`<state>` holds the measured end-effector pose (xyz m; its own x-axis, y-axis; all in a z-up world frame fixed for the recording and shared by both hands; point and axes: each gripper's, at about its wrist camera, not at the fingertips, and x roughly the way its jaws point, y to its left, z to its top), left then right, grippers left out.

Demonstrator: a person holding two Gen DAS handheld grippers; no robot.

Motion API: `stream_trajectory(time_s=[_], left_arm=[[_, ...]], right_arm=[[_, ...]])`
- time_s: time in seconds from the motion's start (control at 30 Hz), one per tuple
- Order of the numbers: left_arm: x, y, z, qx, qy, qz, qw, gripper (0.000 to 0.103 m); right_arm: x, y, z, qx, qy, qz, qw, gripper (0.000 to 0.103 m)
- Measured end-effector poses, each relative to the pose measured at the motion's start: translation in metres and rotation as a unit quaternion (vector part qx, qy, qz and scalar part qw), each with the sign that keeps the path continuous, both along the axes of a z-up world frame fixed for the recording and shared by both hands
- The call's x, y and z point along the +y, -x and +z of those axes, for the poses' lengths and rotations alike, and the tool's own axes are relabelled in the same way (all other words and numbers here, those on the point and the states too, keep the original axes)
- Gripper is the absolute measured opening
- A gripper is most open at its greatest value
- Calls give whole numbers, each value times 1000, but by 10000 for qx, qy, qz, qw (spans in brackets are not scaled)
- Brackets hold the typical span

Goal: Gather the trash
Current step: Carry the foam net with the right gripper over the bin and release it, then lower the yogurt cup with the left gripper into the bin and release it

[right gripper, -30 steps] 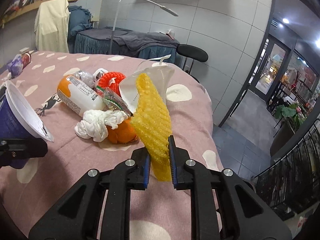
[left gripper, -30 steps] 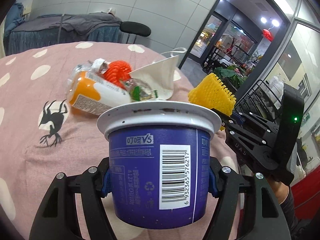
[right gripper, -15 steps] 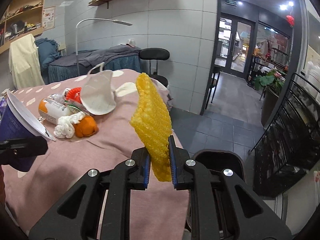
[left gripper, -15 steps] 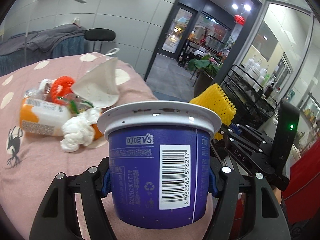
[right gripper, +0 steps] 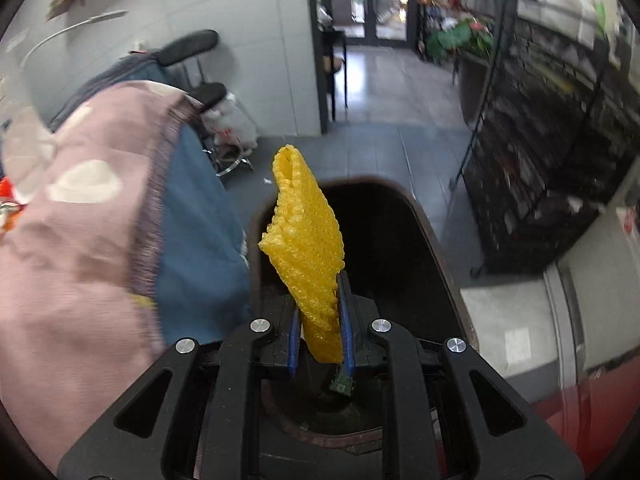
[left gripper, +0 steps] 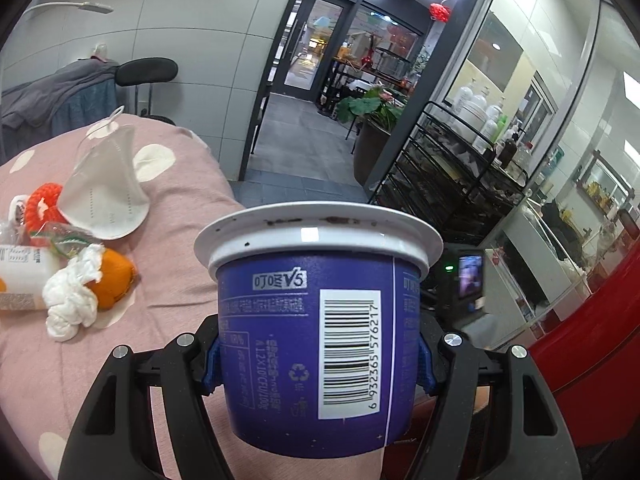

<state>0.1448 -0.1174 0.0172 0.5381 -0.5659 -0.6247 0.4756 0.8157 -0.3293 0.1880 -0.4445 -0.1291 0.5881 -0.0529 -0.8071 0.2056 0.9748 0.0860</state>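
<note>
My left gripper (left gripper: 318, 364) is shut on a purple yogurt cup (left gripper: 316, 332) with a white rim, held upright above the table's right edge. My right gripper (right gripper: 320, 344) is shut on a yellow foam net (right gripper: 306, 244), held over the dark open trash bin (right gripper: 432, 240) on the floor beside the table. On the pink spotted tablecloth (left gripper: 168, 272) lie a white face mask (left gripper: 106, 196), a red foam net (left gripper: 42, 206), a crumpled white tissue (left gripper: 70, 302), an orange peel (left gripper: 112, 280) and a plastic bottle (left gripper: 18, 276).
A black stool (left gripper: 146, 72) and a grey-covered bed (left gripper: 52, 96) stand behind the table. A black wire rack (left gripper: 452, 172) with bottles stands on the right. The tablecloth hangs over the table edge (right gripper: 152, 208) left of the bin. A red surface (left gripper: 588, 340) is at lower right.
Both grippers have swung right, away from the trash pile. The right gripper has dropped past the table edge and now holds the yellow net over the bin.
</note>
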Motion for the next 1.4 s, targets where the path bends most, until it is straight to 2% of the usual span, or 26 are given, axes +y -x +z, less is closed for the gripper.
stream_trajectory(time_s=[0.23, 0.3, 0.33, 0.37, 0.43, 0.6, 0.87, 1.17, 1.4], left_arm=[[-12, -3, -2, 66, -31, -89, 9999, 68], [-14, -4, -3, 79, -40, -87, 9999, 68], [-14, -4, -3, 85, -44, -91, 9999, 68], [-15, -4, -3, 93, -50, -93, 9999, 68], [-16, -5, -4, 104, -56, -98, 9999, 68], [-19, -8, -4, 145, -47, -129, 9998, 68], [-37, -17, -12, 249, -107, -337, 9991, 68], [-90, -37, -30, 482, -341, -829, 9948, 68], [-142, -65, -62, 1003, -701, -1157, 9857, 68]], right_arm=[[-27, -30, -58, 582, -277, -369, 9972, 17], [-29, -34, -67, 677, -315, -424, 9963, 22], [-30, -35, -70, 714, -332, -456, 9959, 35], [-31, -35, -73, 715, -323, -506, 9956, 60], [-33, -31, -72, 613, -219, -644, 9958, 84], [-33, -17, -67, 530, -311, -628, 9961, 84], [-25, 22, -43, 199, -376, -675, 9968, 84], [-30, 67, -12, -79, -50, -833, 9965, 89], [-40, 98, -8, -155, -113, -1080, 9940, 89]])
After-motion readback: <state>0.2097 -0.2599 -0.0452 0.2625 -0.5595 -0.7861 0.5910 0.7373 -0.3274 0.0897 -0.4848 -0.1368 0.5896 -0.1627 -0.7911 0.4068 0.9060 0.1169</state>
